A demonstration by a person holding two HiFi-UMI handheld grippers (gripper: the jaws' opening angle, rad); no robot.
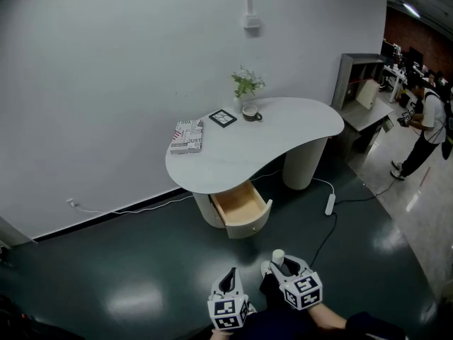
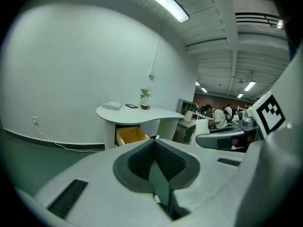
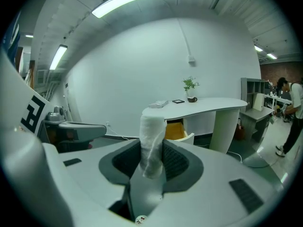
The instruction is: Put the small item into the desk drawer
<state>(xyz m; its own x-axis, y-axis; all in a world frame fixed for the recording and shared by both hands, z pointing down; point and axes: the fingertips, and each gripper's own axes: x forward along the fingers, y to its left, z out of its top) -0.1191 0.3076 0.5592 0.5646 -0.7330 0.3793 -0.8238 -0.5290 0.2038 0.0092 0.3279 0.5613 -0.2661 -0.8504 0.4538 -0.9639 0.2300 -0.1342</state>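
Observation:
The small item is a white rolled-up piece, standing upright between the pads of my right gripper, which is shut on it. In the head view this roll sticks up from the right gripper at the bottom edge. My left gripper hangs beside it, and its pads meet with nothing between them. Ahead stands the white curved desk with its wooden drawer pulled open toward me. The drawer also shows just behind the roll, some way off from both grippers.
On the desk lie a printed book, a black square frame, a cup and a small plant. A power strip with its cable lies on the dark floor right of the desk. A person stands far right by a grey shelf unit.

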